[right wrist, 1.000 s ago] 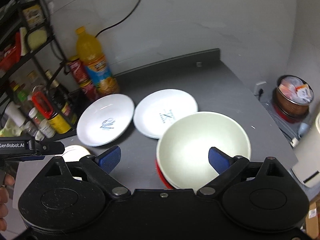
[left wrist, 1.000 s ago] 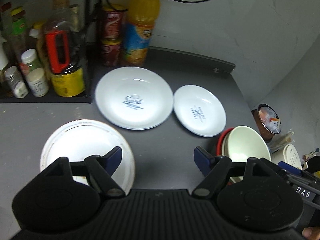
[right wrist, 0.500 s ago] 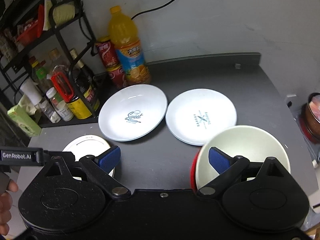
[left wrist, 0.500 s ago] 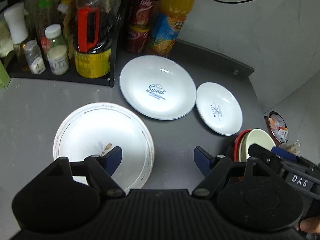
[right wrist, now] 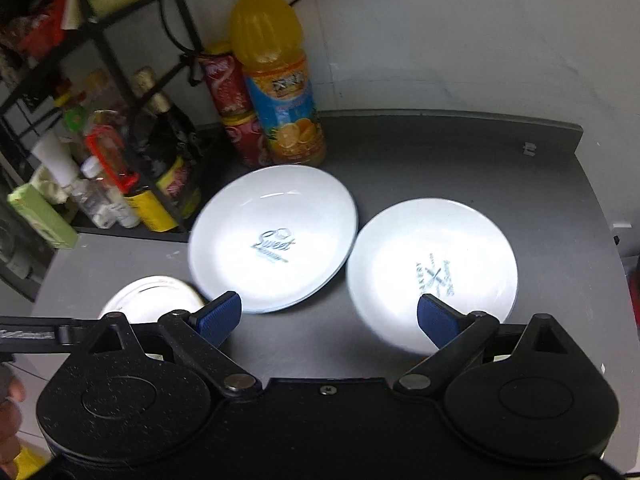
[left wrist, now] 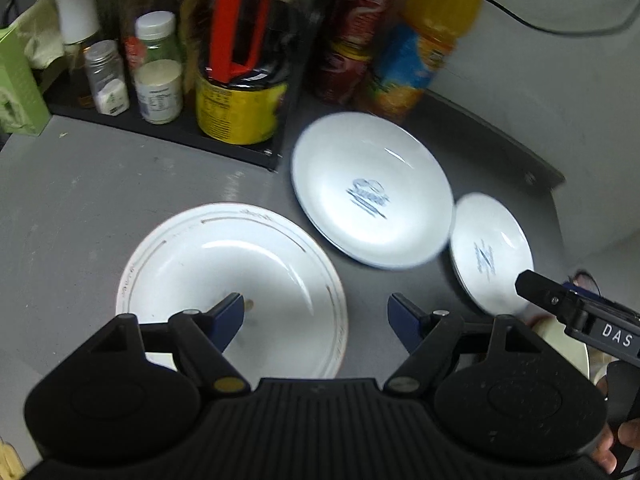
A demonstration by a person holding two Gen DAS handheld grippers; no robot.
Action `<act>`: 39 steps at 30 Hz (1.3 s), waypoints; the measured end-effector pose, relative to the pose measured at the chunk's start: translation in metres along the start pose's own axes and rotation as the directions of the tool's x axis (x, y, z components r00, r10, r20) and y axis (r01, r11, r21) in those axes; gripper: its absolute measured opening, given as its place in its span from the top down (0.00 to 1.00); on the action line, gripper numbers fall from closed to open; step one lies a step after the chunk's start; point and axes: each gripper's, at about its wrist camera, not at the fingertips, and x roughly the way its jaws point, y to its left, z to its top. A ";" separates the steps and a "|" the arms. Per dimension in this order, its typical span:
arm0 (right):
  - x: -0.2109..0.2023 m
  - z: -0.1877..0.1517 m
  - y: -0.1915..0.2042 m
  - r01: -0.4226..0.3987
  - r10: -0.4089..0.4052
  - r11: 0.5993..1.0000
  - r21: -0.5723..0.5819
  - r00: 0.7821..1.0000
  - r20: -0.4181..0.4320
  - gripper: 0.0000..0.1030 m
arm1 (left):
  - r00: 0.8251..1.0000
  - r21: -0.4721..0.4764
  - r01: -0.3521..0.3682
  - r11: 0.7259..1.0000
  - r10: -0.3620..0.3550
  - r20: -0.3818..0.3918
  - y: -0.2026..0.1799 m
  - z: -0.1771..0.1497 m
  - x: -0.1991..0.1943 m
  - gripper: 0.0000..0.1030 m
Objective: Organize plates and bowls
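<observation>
Three plates are lying near the orange juice bottle (right wrist: 276, 76); left gripper (left wrist: 316, 316) and right gripper (right wrist: 328, 316) are hovering wide, empty. Gold-rimmed plate (left wrist: 200, 256) risks slipping under a shallow rim pinch.

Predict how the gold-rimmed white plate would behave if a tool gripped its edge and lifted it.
The gold-rimmed plate looks glazed and glossy, so probably slippery. It seems ceramic: likely rigid, fragile. Gripped at one edge, it would probably tilt under its own weight.

Black grippers (left wrist: 316, 316) (right wrist: 330, 316), blue ribbed pads; white lettering, probably "DAS".
</observation>
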 end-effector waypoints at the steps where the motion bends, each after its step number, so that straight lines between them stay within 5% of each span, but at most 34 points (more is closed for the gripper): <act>1: 0.006 0.004 -0.001 0.005 -0.005 1.000 -0.006 1.000 -0.005 0.08 | 1.000 -0.022 -0.002 1.000 0.002 0.008 0.002 0.002 0.002 0.26; 8: 0.048 0.028 -0.013 -0.062 0.061 0.998 -0.021 0.996 -0.060 0.24 | 0.999 -0.139 0.013 0.990 -0.009 0.034 0.012 0.016 0.019 0.35; 17: 0.100 0.059 -0.030 -0.095 0.093 0.995 -0.010 0.986 -0.135 0.57 | 0.998 -0.281 0.055 0.958 -0.041 0.056 0.024 0.037 0.055 0.65; 24: 0.130 0.077 -0.040 -0.110 0.107 0.994 -0.012 0.981 -0.163 0.64 | 0.995 -0.384 0.099 0.918 -0.081 0.063 0.036 0.050 0.090 0.73; 32: 0.157 0.082 -0.045 -0.125 0.120 0.992 -0.015 0.973 -0.199 0.66 | 0.994 -0.423 0.105 0.900 -0.088 0.060 0.045 0.061 0.118 0.76; 39: 0.177 0.079 -0.038 -0.141 0.133 0.990 -0.021 0.964 -0.229 0.76 | 0.995 -0.441 0.101 0.892 -0.092 0.040 0.044 0.064 0.136 0.87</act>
